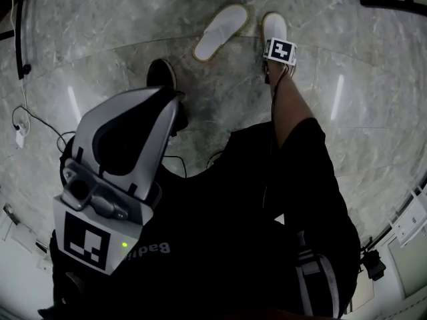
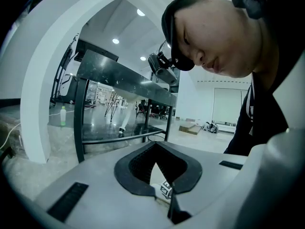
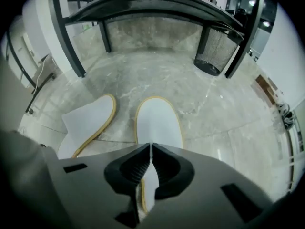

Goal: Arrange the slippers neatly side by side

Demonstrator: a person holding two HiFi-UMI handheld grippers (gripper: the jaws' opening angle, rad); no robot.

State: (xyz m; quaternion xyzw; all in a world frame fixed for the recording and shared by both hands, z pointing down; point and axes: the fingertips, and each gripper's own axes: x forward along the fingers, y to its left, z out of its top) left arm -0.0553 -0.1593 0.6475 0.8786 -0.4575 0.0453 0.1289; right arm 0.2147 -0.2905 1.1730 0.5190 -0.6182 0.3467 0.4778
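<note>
Two white slippers with tan rims lie on the grey marble floor. The left slipper (image 1: 220, 32) (image 3: 88, 123) is angled, its toe pointing right. The right slipper (image 1: 274, 27) (image 3: 159, 123) points straight ahead. My right gripper (image 1: 279, 45) (image 3: 151, 145) is down at that slipper's heel end, with its jaws shut on the rear edge. White material shows between the pads. My left gripper (image 1: 172, 97) (image 2: 155, 146) is held up near the person's chest, well away from both slippers. Its jaws are shut with nothing in them.
A black metal table frame (image 3: 157, 4) stands beyond the slippers, with a mesh waste bin (image 3: 212, 51) at its right leg. Cables (image 1: 27, 122) trail on the floor at left. The person's dark shoe (image 1: 161, 73) is near the left slipper's heel.
</note>
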